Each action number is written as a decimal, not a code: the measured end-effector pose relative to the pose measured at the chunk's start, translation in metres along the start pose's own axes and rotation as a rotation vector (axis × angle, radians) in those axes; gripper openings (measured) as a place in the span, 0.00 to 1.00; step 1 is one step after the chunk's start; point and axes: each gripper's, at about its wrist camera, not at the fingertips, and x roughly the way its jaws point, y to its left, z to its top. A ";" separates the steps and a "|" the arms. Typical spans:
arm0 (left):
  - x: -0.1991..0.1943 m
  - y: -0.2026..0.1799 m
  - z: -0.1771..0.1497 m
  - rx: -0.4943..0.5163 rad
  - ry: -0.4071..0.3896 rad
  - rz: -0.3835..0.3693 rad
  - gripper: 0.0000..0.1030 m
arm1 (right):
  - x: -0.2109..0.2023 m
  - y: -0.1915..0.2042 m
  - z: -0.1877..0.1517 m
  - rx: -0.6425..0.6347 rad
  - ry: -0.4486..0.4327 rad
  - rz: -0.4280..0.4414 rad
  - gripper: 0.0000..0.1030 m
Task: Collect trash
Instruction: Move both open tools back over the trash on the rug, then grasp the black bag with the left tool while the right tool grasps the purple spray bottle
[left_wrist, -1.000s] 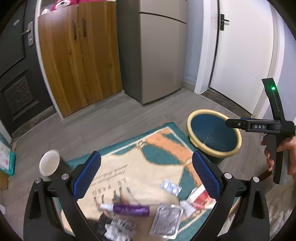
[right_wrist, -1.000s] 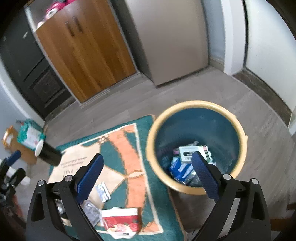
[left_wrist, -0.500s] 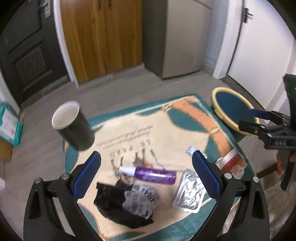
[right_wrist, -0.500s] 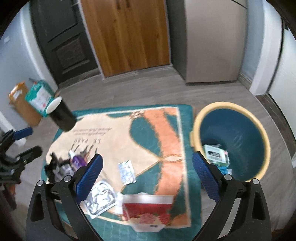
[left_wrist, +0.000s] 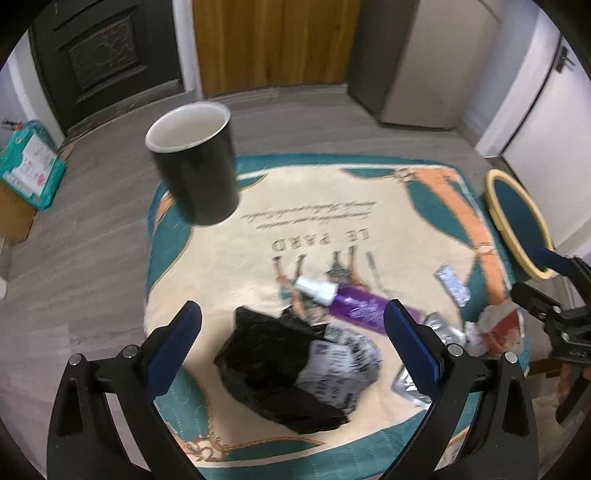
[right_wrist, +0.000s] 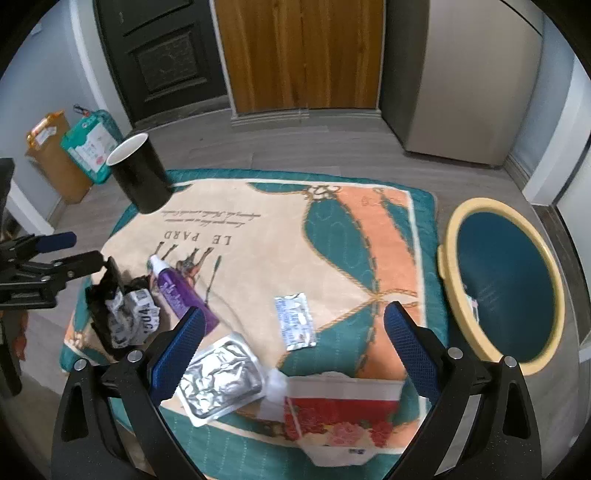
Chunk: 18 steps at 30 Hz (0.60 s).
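Note:
Trash lies on a patterned rug (left_wrist: 258, 240): a crumpled black bag with printed paper (left_wrist: 295, 365), a purple tube (left_wrist: 351, 302), a silver foil tray (right_wrist: 221, 380), a small blister pack (right_wrist: 295, 321), a red and white flowered wrapper (right_wrist: 340, 417) and a black paper cup (left_wrist: 195, 166). My left gripper (left_wrist: 291, 350) is open, hovering above the black bag. My right gripper (right_wrist: 291, 350) is open above the blister pack and wrapper. The blue bin with a yellow rim (right_wrist: 502, 288) stands right of the rug.
Grey wood floor surrounds the rug. A wooden cabinet (right_wrist: 299, 51), a dark door (right_wrist: 159, 55) and a grey fridge (right_wrist: 461, 74) line the back. A teal package (right_wrist: 92, 144) and a cardboard box (right_wrist: 51, 155) stand at the far left.
Both grippers swung left, away from the bin and over the rug. The left one dropped closer to the black bag; the right one now looks at the rug's trash instead of into the bin.

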 end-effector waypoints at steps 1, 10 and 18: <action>0.003 0.002 -0.001 -0.007 0.011 0.011 0.94 | 0.002 0.003 0.000 -0.008 0.003 0.002 0.94; 0.026 0.011 -0.005 -0.030 0.096 0.056 0.94 | 0.022 0.026 -0.002 -0.063 0.025 0.062 0.94; 0.042 0.018 -0.005 -0.073 0.165 0.061 0.94 | 0.049 0.065 -0.010 -0.231 0.063 0.146 0.92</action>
